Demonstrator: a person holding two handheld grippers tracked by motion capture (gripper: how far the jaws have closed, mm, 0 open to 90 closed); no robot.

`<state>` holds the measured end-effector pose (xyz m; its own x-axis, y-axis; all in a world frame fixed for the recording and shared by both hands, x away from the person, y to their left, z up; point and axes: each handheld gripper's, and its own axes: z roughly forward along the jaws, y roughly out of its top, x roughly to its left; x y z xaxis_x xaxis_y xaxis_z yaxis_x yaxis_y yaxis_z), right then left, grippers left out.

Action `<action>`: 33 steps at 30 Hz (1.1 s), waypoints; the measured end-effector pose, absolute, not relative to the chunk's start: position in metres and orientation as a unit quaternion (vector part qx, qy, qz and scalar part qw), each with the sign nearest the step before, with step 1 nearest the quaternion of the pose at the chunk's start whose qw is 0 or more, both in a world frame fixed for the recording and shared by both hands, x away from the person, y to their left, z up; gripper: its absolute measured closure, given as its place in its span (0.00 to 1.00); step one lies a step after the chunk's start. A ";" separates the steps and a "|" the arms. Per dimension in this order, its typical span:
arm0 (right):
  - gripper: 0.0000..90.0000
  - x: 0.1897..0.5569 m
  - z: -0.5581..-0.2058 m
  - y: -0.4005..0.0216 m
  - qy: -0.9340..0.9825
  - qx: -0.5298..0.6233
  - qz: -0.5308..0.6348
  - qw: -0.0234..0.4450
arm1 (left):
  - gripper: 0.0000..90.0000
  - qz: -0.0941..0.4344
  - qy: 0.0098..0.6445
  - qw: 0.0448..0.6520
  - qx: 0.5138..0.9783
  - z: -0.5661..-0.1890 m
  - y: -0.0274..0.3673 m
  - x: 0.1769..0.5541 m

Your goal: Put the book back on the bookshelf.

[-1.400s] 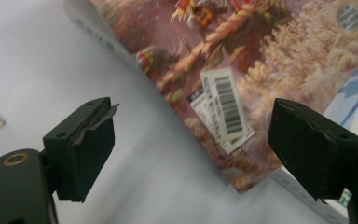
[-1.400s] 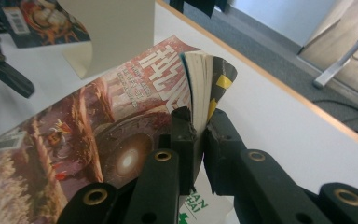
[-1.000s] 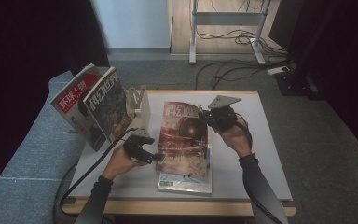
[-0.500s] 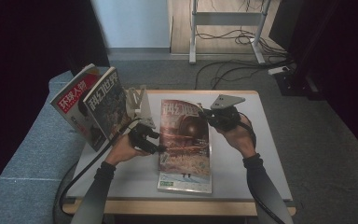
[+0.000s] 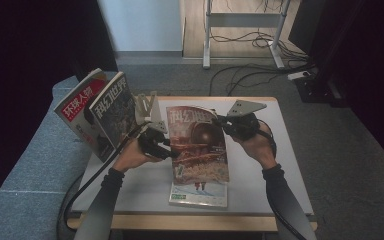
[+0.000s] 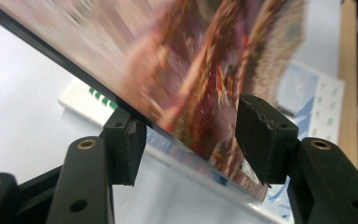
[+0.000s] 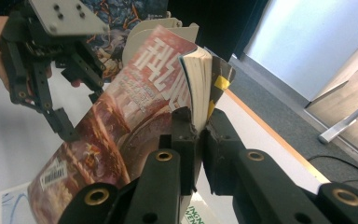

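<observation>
Item: red-covered magazine [image 5: 198, 145], raised off the white table [image 5: 290, 165], tilted, above a green-and-white magazine [image 5: 199, 194] lying flat.

Right gripper [image 7: 199, 128]: jaws clamped on its page edge.

Left gripper [image 6: 191, 135]: jaws have just been closing, half-wide, astride the opposite edge, pads not yet pressing.

Metal rack [image 5: 147, 107]: two magazines [image 5: 97, 112] stand beside it.

Status, judged: lift done; second grip and filing remain.
</observation>
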<state>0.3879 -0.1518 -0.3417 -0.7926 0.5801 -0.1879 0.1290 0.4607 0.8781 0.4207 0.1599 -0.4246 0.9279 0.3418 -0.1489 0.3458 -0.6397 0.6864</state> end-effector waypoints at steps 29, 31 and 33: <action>0.90 0.379 -0.327 -0.155 0.821 0.203 0.486 0.220 | 0.65 0.058 0.177 0.414 0.891 -0.331 0.167 0.401; 0.90 0.379 -0.326 -0.155 0.821 0.202 0.486 0.220 | 0.69 0.060 0.177 0.416 0.890 -0.326 0.166 0.400; 0.90 0.378 -0.326 -0.156 0.820 0.203 0.489 0.219 | 0.75 0.068 0.179 0.414 0.890 -0.322 0.164 0.399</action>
